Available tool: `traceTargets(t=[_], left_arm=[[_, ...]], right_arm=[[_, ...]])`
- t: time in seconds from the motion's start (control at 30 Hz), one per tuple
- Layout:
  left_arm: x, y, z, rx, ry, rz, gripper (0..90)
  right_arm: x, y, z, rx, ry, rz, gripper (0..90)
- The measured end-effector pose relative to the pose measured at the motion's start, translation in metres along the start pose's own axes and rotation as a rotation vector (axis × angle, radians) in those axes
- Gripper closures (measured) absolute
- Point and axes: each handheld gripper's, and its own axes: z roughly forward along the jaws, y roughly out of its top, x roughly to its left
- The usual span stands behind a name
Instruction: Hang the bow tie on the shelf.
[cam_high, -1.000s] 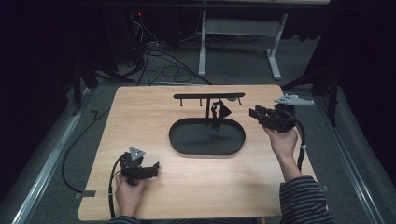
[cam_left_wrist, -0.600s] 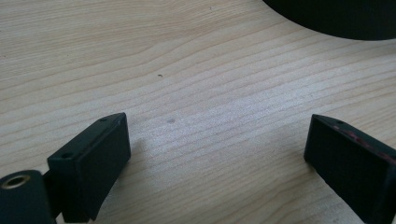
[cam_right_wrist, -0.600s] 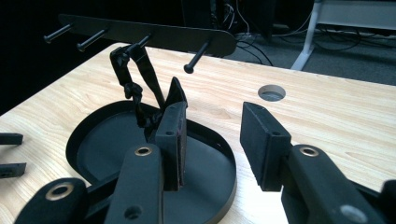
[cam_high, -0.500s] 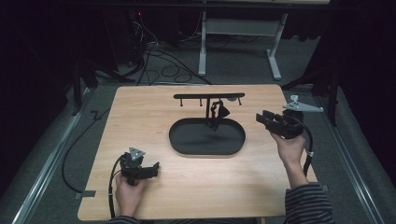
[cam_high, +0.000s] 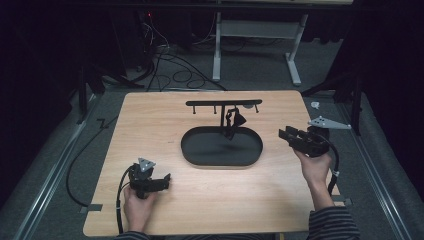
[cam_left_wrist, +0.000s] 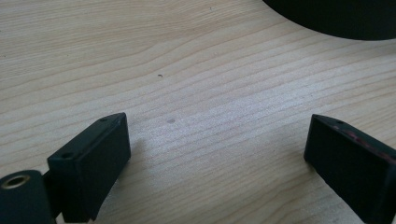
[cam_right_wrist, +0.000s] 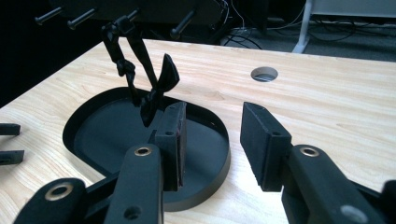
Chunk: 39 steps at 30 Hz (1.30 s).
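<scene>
The right gripper was held beside the black tray, its jaws spread and empty. The strap was hung from the stand, above the tray. Judged an approach; reaching for the strap was called for next. The left gripper was rested on the table, jaws wide apart.

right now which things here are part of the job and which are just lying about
In the job:
- black strap hanging from the stand
- oval tray
- right tool, open, pointed at the tray

Lying about:
- left tool, open over bare table
- floor cables
</scene>
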Motion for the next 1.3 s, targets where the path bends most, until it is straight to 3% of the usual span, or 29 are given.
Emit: traceTargets(t=[1.13, 1.3], left_arm=[[0.0, 0.0, 0.0, 0.0, 0.0, 0.0, 7.4], [0.0, 0.0, 0.0, 0.0, 0.0, 0.0, 7.4]], right_arm=[[-0.005, -0.07, 0.012, 0.087, 0.003, 0.079, 62.5], [-0.002, -0.083, 0.02, 0.103, -0.031, 0.035, 62.3]])
